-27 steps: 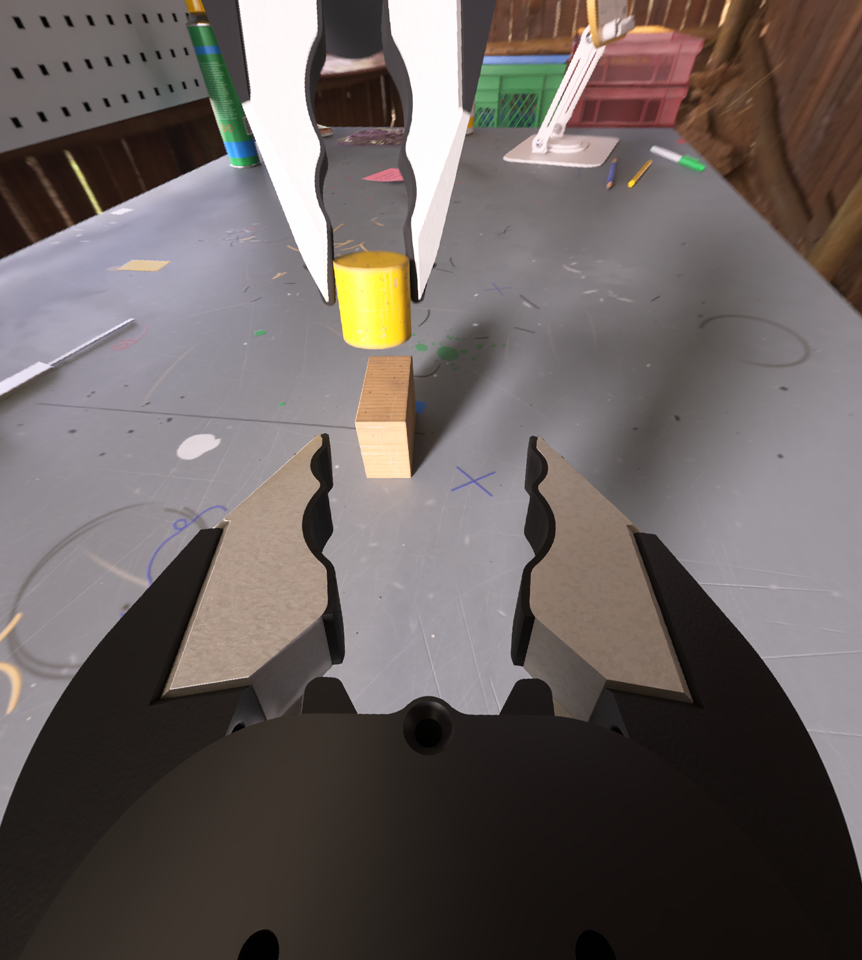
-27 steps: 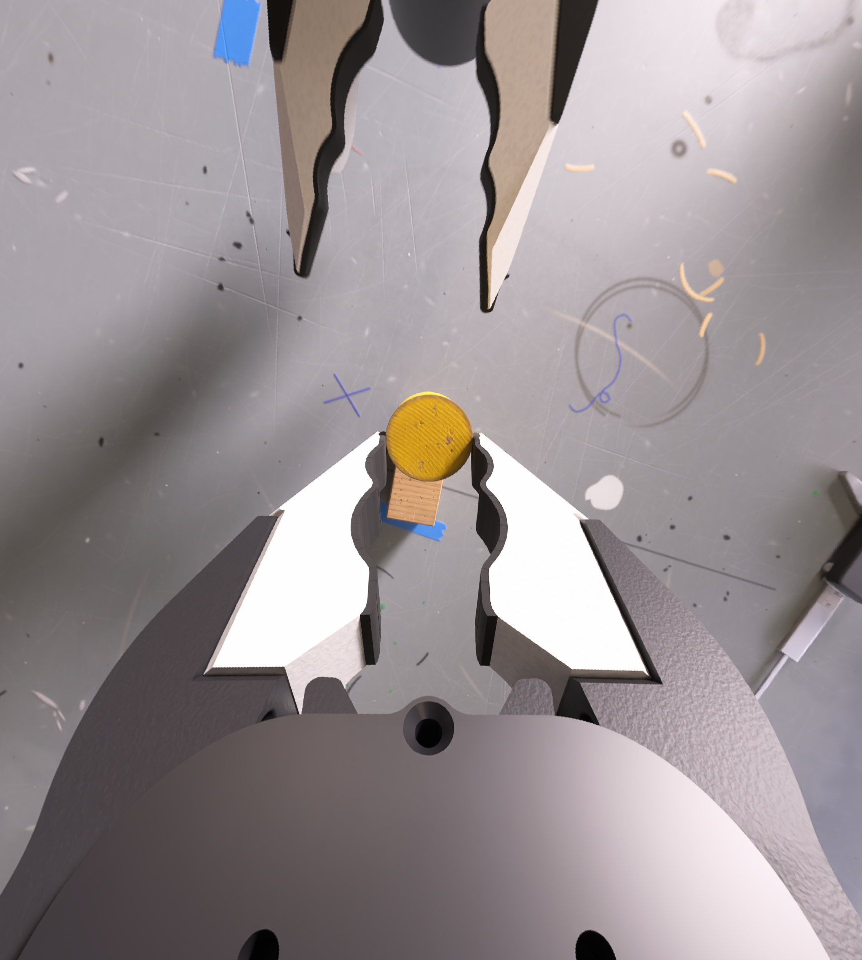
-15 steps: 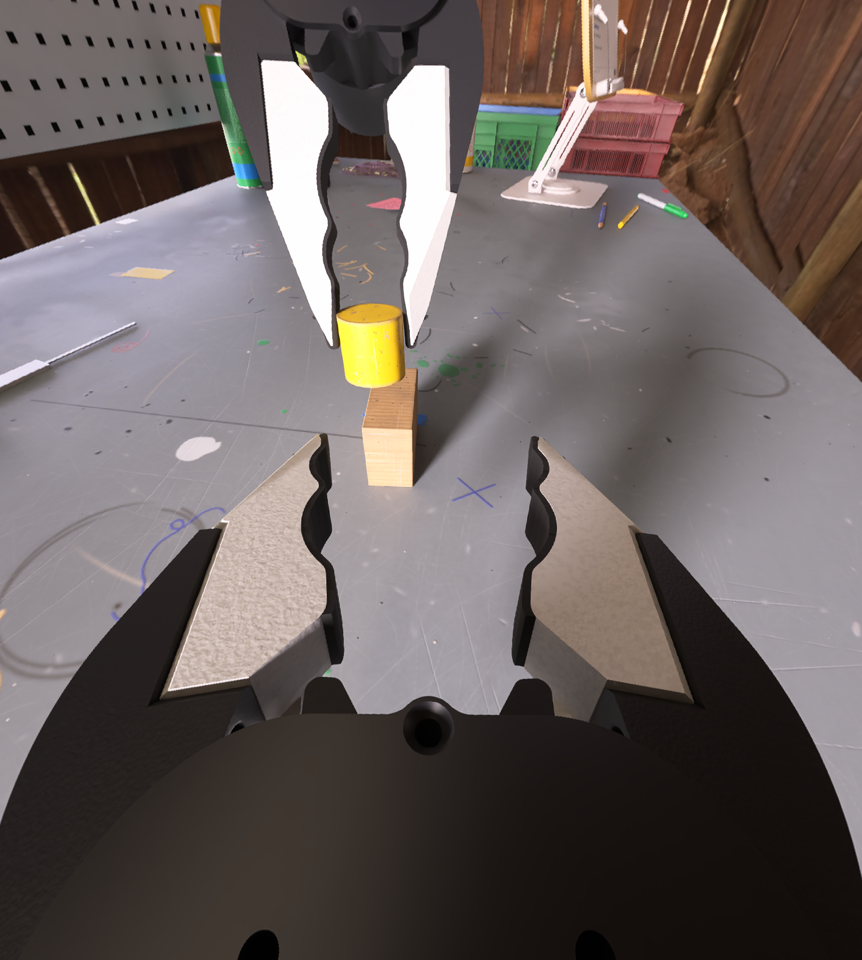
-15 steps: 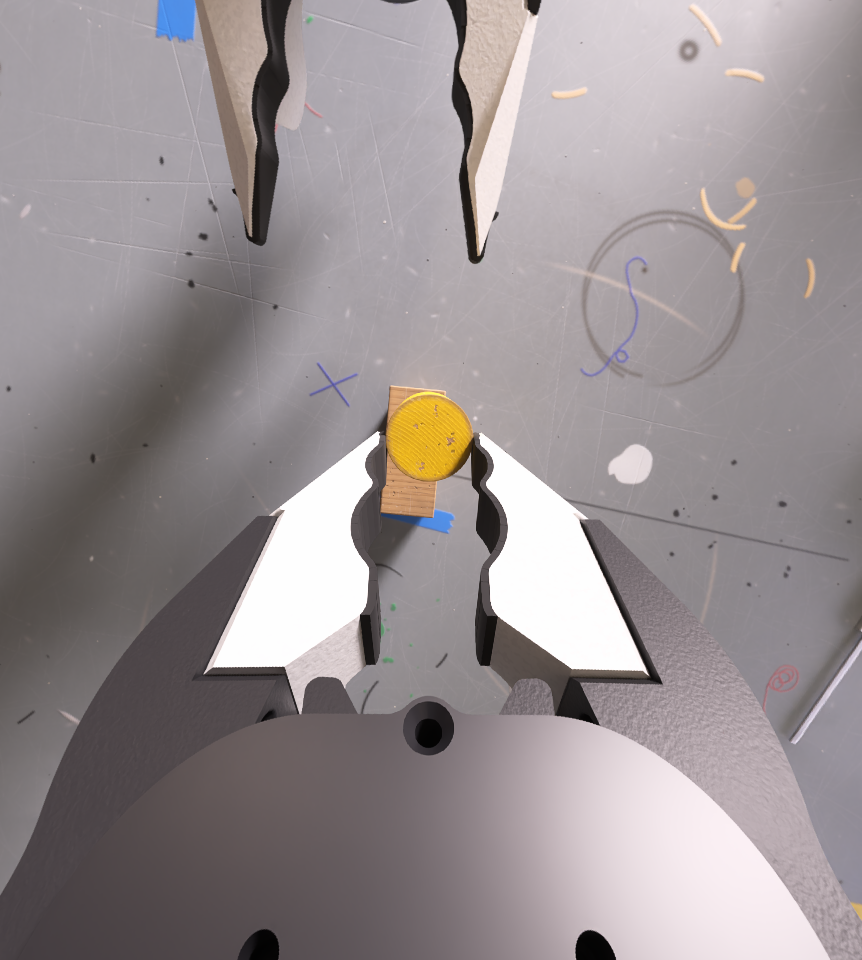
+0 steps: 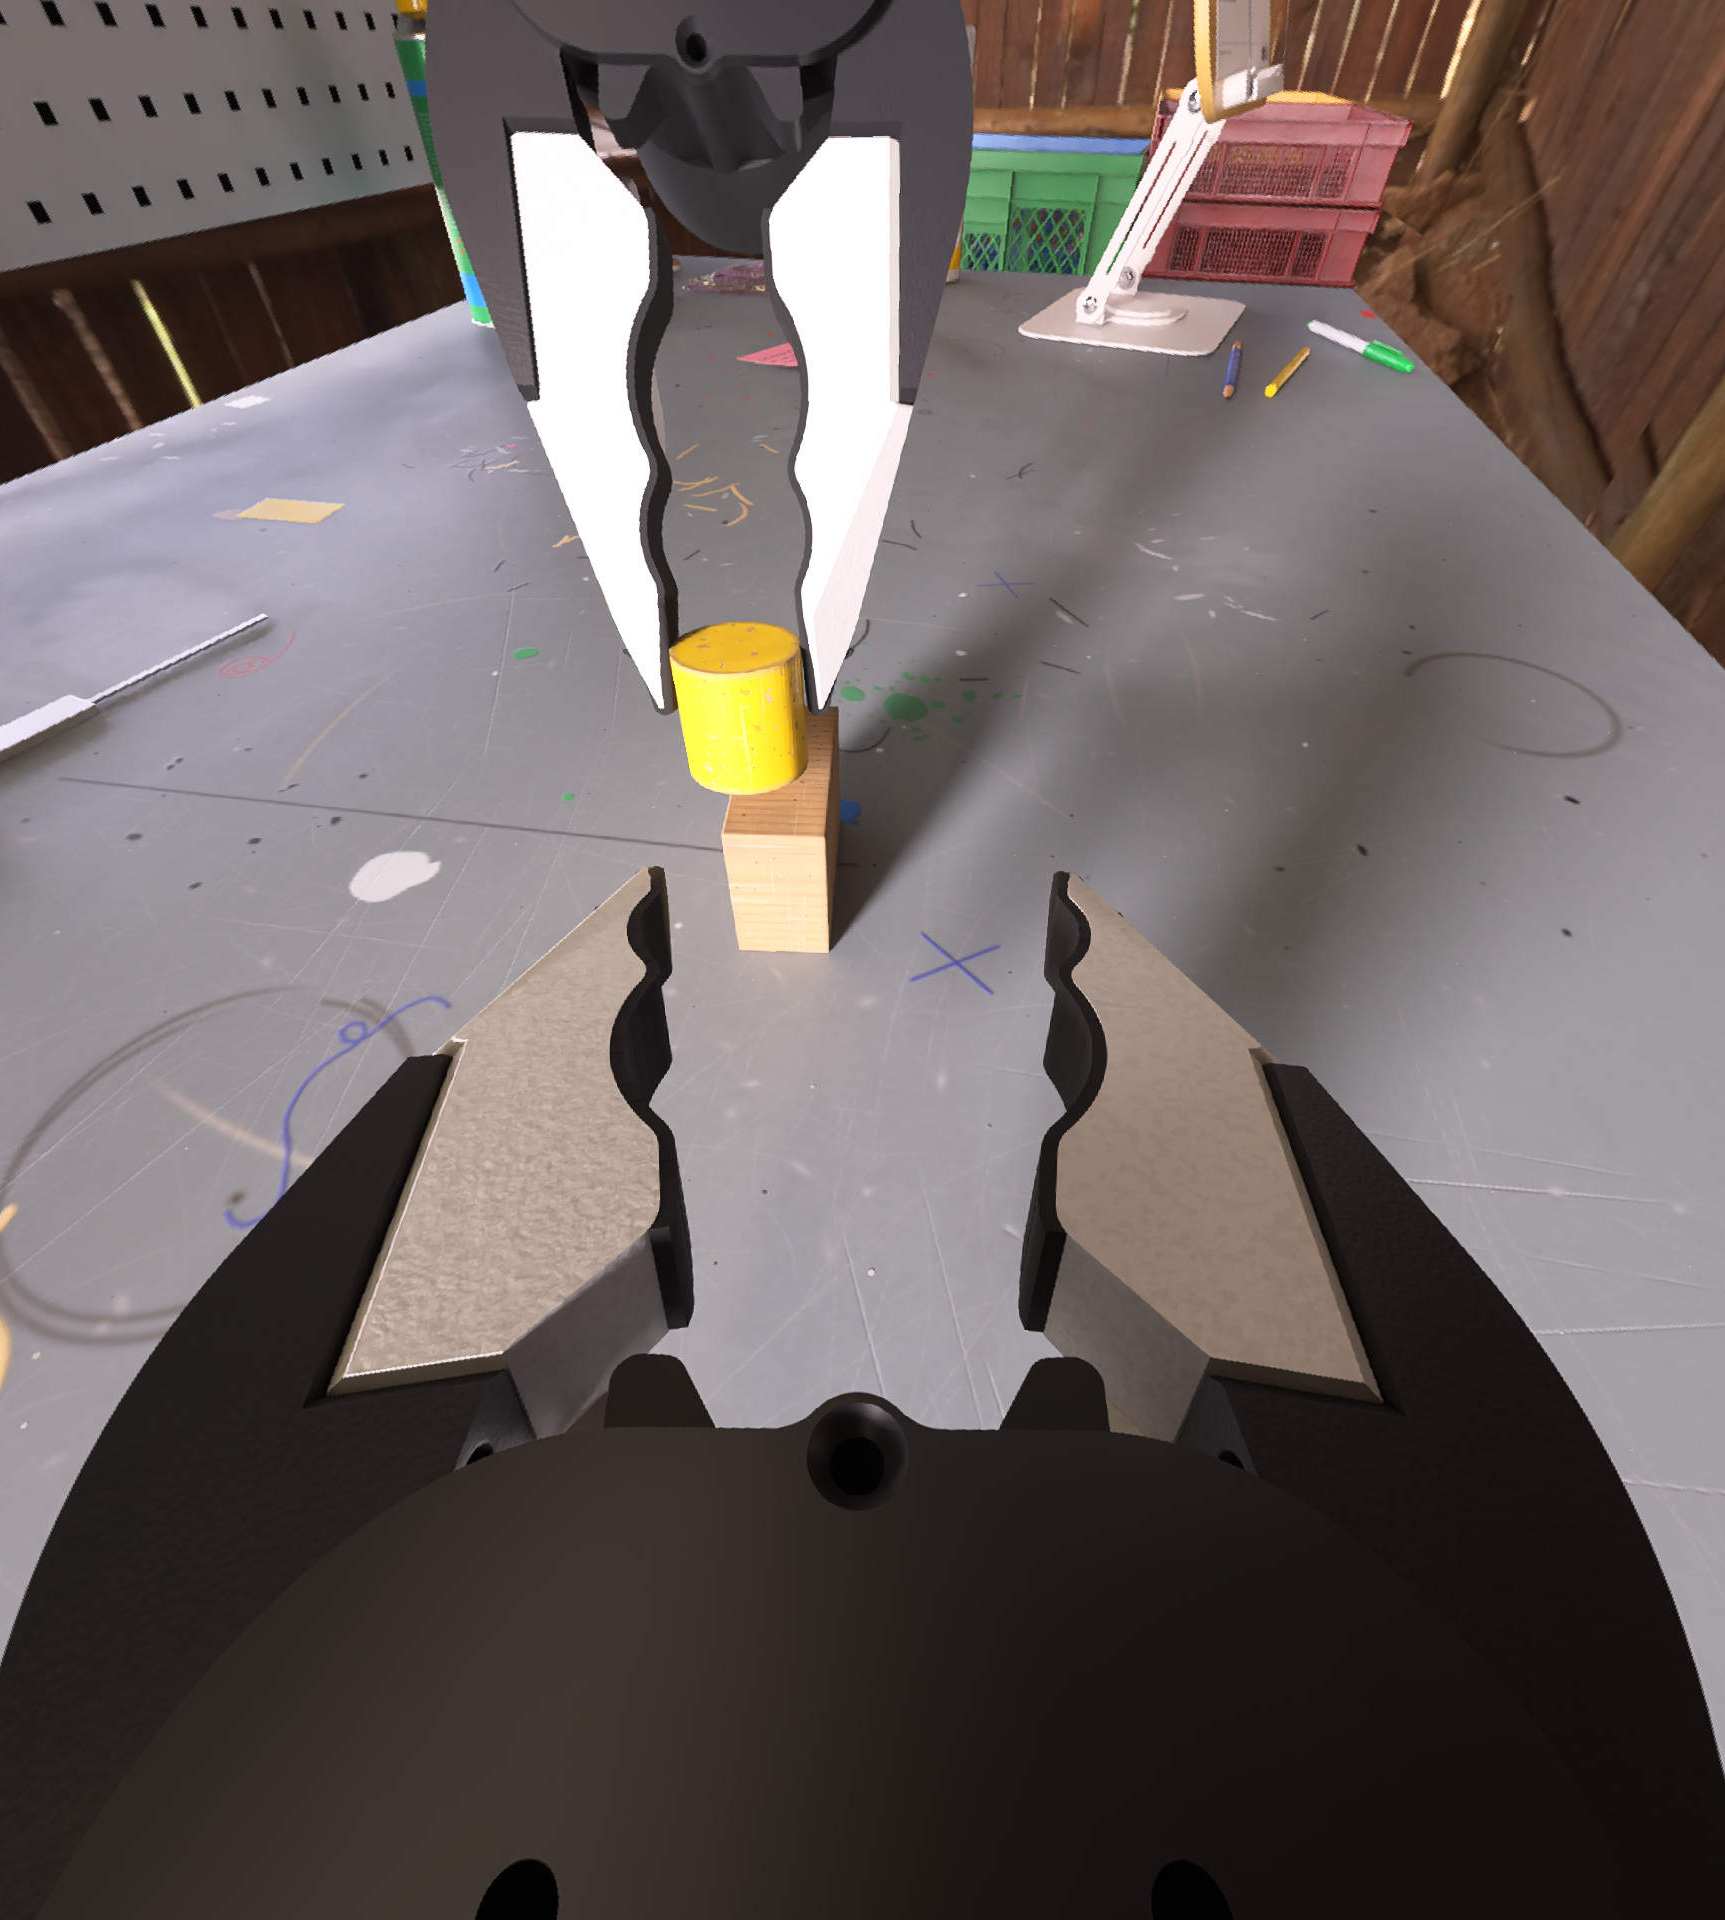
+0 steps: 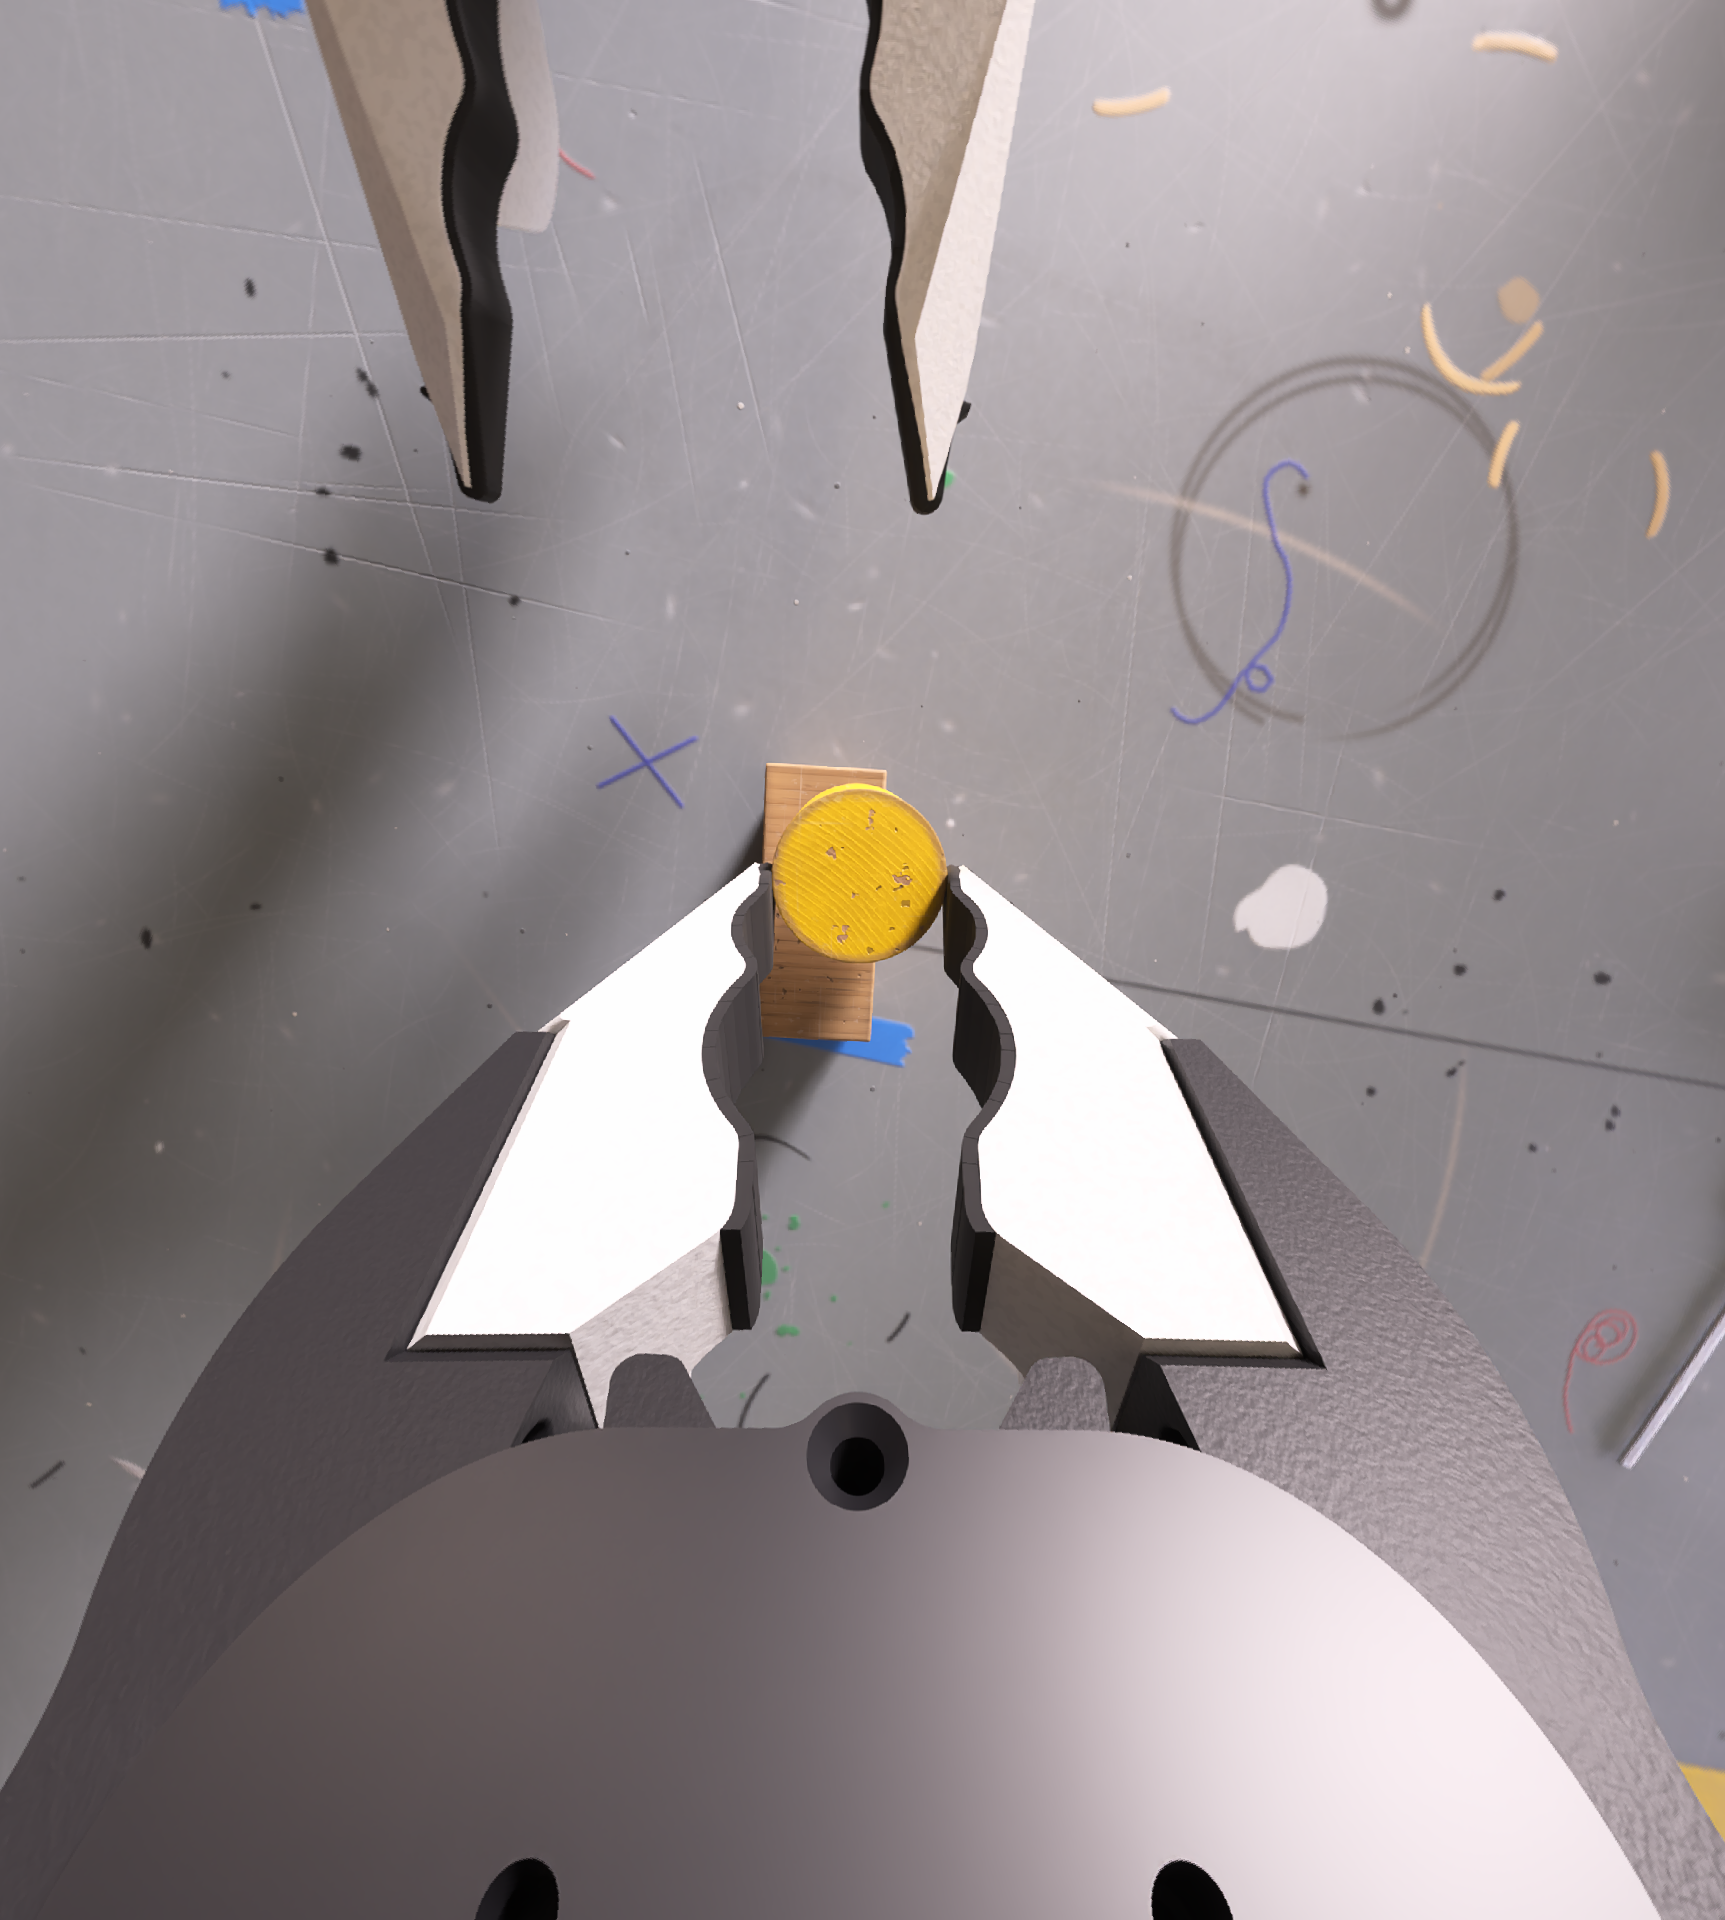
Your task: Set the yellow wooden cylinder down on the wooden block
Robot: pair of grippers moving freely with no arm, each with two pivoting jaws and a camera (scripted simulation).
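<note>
Right gripper (image 6: 856, 883) pointed straight down at the grey table (image 5: 1253, 831), white fingers (image 5: 609, 416) vertical, tips clamped on the two sides of the yellow cylinder (image 5: 738, 707). Cylinder upright, round top face up, gripped near its upper rim. Seen from above in the right wrist view, positioned over the wooden block (image 6: 816, 997), covering the block's far half and overhanging one long edge slightly. Seen from the left wrist view, bottom of the cylinder level with or just at the block's (image 5: 780, 862) top face; contact between the two cannot be confirmed.

Block lying flat on the table, long axis running near to far, a strip of blue tape (image 6: 879, 1044) at one end, a blue pen cross (image 5: 953, 961) on the table just to its right.

Left gripper (image 5: 856, 883) low and angled shallowly forward over the table, near side of the block, tan fingers (image 5: 525, 1143) spread wide, nothing between them, tips short of the block and not touching it.

Metal ruler (image 5: 79, 707) at far left, well apart. White stand (image 5: 1133, 322), pencils (image 5: 1284, 369) and a marker (image 5: 1362, 348) at the far right end of the table.
</note>
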